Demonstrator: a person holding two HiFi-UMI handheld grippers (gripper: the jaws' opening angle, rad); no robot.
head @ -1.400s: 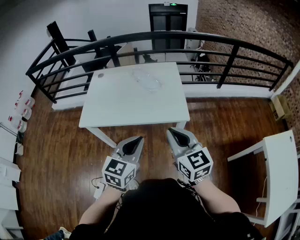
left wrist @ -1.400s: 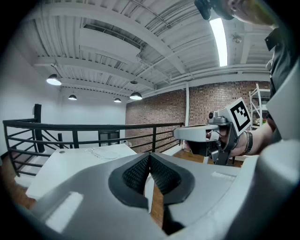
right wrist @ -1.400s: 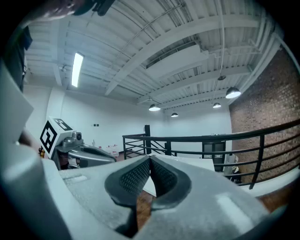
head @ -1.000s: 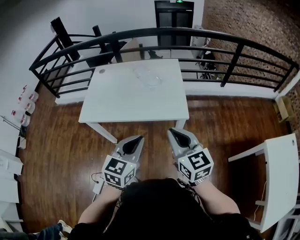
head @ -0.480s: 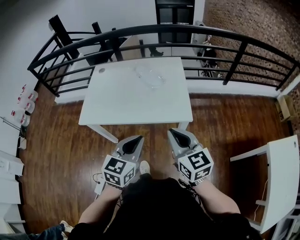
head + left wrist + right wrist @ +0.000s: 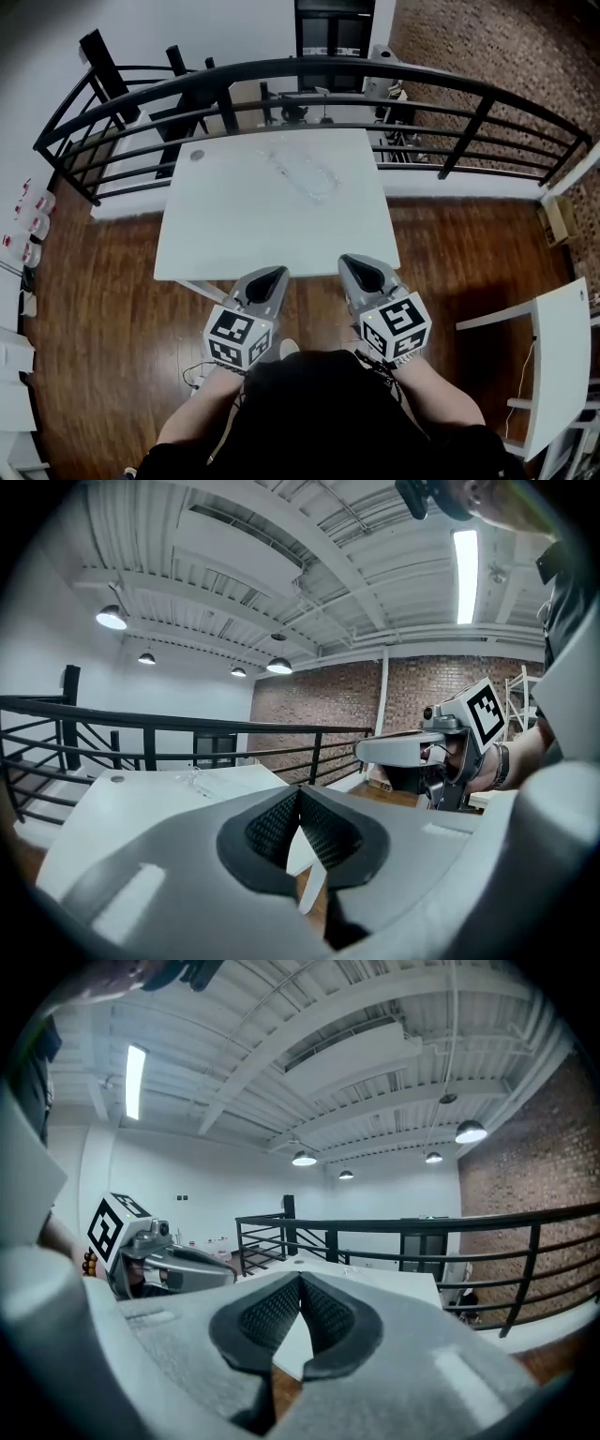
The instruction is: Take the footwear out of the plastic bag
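A clear plastic bag (image 6: 305, 172) lies on the far part of the white table (image 6: 234, 234); its contents are too faint to tell. From the left gripper view the bag (image 6: 199, 778) is a small glint far across the tabletop. My left gripper (image 6: 273, 274) and right gripper (image 6: 350, 262) are side by side at the table's near edge, both shut and empty, well short of the bag. In the left gripper view the jaws (image 6: 300, 791) meet with nothing between them; the right gripper view shows the same (image 6: 300, 1277).
A black railing (image 6: 309, 70) curves behind the table. A small round dark mark (image 6: 196, 156) sits at the table's far left corner. Another white table (image 6: 558, 356) stands at the right. Wooden floor (image 6: 103, 309) surrounds the table.
The table has come nearer in the head view; both grippers now reach its near edge, where before they hung over the floor. Both stay shut.
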